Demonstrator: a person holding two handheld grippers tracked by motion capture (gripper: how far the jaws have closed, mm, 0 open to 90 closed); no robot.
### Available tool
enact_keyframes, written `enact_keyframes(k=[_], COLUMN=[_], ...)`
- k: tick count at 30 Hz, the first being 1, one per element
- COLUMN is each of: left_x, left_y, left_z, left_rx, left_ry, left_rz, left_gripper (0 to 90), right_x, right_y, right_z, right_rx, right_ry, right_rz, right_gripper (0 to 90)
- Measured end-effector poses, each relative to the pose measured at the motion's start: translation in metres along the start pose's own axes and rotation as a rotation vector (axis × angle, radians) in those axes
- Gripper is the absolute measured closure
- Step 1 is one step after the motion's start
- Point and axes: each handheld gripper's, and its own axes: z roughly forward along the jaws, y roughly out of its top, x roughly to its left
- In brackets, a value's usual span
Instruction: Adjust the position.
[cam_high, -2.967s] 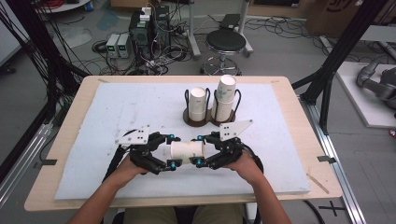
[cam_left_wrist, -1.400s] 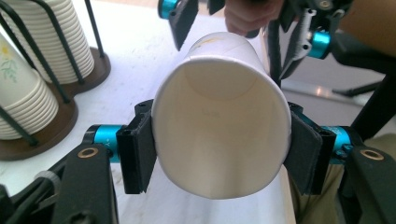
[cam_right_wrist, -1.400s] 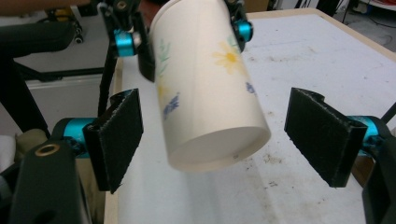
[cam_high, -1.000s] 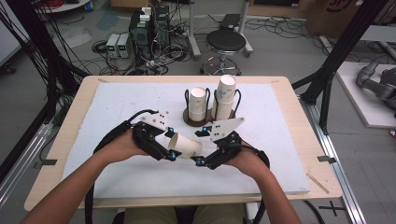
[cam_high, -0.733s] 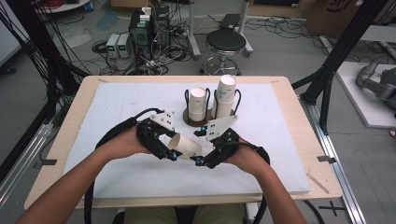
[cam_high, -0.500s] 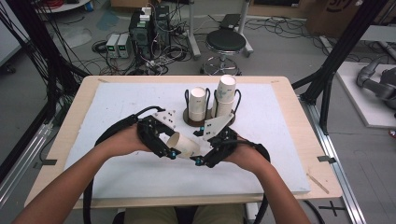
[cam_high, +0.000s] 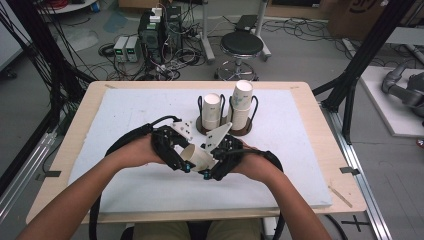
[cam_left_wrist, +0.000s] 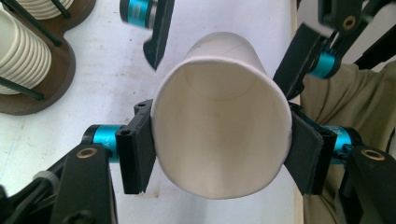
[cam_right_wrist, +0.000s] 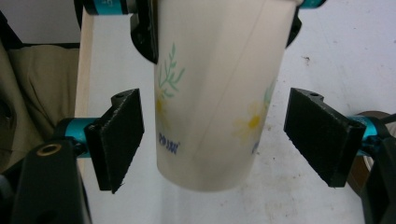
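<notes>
A white paper cup (cam_high: 199, 156) with a flower print lies slanted in the air between my two grippers, over the front middle of the white mat (cam_high: 125, 115). My left gripper (cam_high: 182, 159) is shut on the cup (cam_left_wrist: 219, 121) near its open mouth, which faces that camera. In the left gripper view its pads (cam_left_wrist: 137, 154) press both sides of the rim. My right gripper (cam_high: 215, 162) stands open around the cup's (cam_right_wrist: 217, 93) base end, and a gap shows between each of its pads (cam_right_wrist: 116, 140) and the cup wall.
A brown holder (cam_high: 225, 131) with black wire loops stands behind the hands, carrying a shorter cup stack (cam_high: 212, 111) and a taller cup stack (cam_high: 241, 105). The mat covers a wooden table (cam_high: 310, 115). A stool (cam_high: 241, 45) and cables lie beyond the table.
Both hands have carried the cup away from the table's front edge toward the holder. The cup has turned from lying level across to slanting.
</notes>
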Motion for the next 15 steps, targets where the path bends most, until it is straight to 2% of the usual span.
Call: enact_keyframes(k=[1, 2, 8, 9, 13, 14, 15], left_x=[-0.0001, -0.0002, -0.0003, 0.0, 0.0004, 0.0003, 0.0003], left_y=[0.0001, 0.0002, 0.0011, 0.0014, 0.0017, 0.001, 0.001], left_z=[0.0008, 0.001, 0.0017, 0.0017, 0.001, 0.0018, 0.0018], left_rx=[-0.003, -0.003, -0.007, -0.007, -0.02, -0.047, -0.047], left_ry=[-0.001, -0.002, -0.002, -0.001, 0.009, 0.014, 0.014], left_rz=[0.0, -0.003, -0.007, -0.003, -0.004, -0.002, -0.002], left_gripper=[34.3, 34.2, 33.6, 33.2, 31.7, 30.0, 29.0], right_x=[0.0004, 0.0005, 0.0013, 0.0013, 0.0006, -0.0005, -0.0005], right_y=[0.001, 0.002, 0.0029, 0.003, 0.0025, 0.0013, 0.0013], right_z=[0.0015, 0.0039, 0.0092, 0.0096, 0.01, 0.0095, 0.0095], right_rx=[0.005, 0.027, 0.045, 0.046, 0.044, 0.036, 0.036], right_ry=[0.002, 0.012, 0.009, 0.012, 0.014, 0.02, 0.02], right_rz=[0.002, -0.004, -0.014, -0.014, 0.0, 0.01, 0.01], right_gripper=[21.8, 28.0, 31.8, 34.7, 35.6, 35.7, 35.7])
